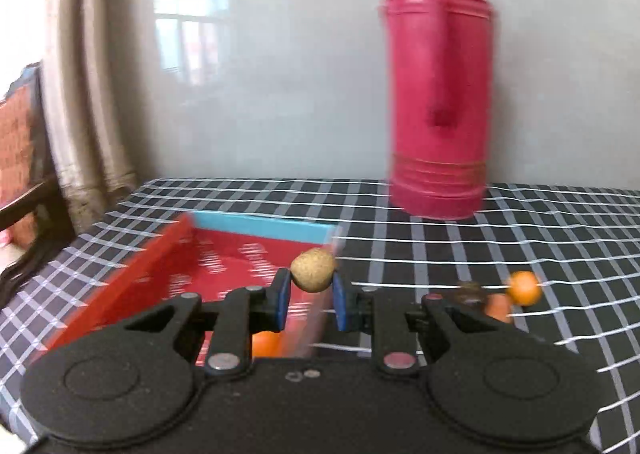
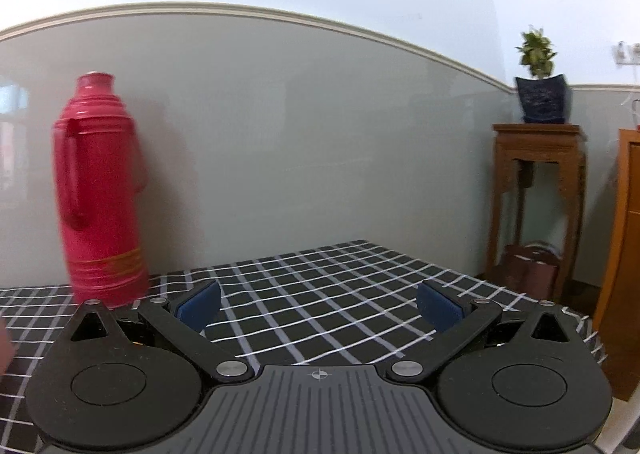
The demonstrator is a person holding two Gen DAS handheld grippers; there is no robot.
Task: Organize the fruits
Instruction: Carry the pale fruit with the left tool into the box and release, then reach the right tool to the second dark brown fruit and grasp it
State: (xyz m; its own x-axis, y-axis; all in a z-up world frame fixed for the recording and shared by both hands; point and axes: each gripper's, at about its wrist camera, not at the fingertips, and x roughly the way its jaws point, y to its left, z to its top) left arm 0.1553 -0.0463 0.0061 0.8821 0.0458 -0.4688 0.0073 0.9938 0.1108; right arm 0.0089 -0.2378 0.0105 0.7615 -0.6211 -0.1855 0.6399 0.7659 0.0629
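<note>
Left wrist view, blurred: a tall pink thermos flask stood upright at upper right on the black-and-white checked tablecloth, against a grey wall. A red tray with a blue far wall occupied the lower left centre; an orange fruit showed low inside it, partly hidden behind the gripper's body. At right, beside the tray and apart from it, lay an orange fruit on the cloth, with a darker brownish item and another orange-red item just beside it, too blurred to identify. The left gripper was clamped on a small tan, rough-skinned round fruit, held between its blue pads at frame centre, above the tray's right-hand edge. Right wrist view: the right gripper had its blue pads spread wide with nothing between them, over bare checked cloth in the lower centre. The thermos stood at left; at far right were a wooden plant stand carrying a potted plant, and a wooden cabinet edge.
</note>
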